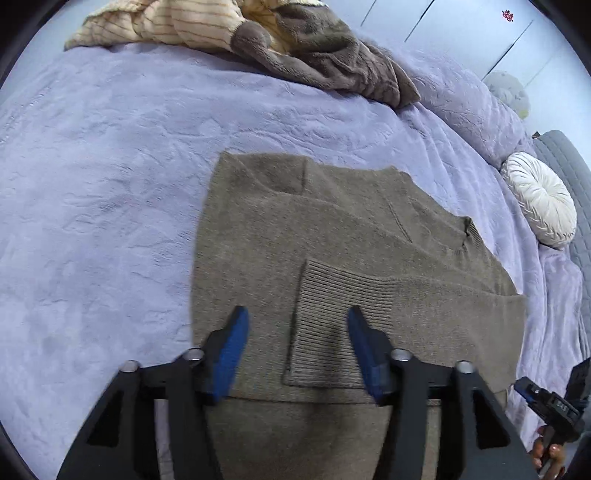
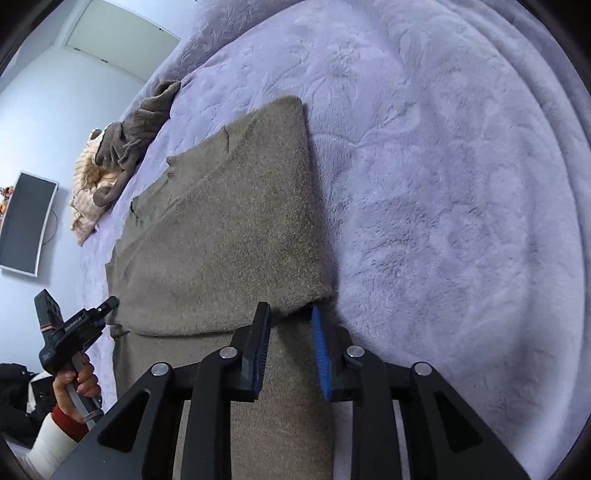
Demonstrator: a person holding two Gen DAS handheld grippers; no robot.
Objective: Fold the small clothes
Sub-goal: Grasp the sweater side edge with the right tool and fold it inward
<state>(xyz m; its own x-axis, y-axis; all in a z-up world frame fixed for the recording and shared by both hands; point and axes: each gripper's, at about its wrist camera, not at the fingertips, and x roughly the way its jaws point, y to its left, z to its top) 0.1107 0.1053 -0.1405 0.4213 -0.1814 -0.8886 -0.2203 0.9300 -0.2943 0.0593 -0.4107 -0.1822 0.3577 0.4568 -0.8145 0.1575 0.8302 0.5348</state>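
I'm seeing my left gripper (image 1: pixel 297 347) showing black linkage arms, silver screws, blue pads (image 1: pixel 231 350); my hand (image 2: pixel 75 387) wearing a red-and-white sleeve (image 2: pixel 55 435).

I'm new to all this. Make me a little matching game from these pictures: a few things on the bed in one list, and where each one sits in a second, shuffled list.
Things:
1. taupe sweater
2. round white cushion
3. striped cream garment
4. left gripper

Places:
a. far edge of the bed, in a heap
b. open above the ribbed cuff
c. flat in the middle of the lilac blanket
d. right side, by the grey headboard

Pairs: 1-c, 2-d, 3-a, 4-b
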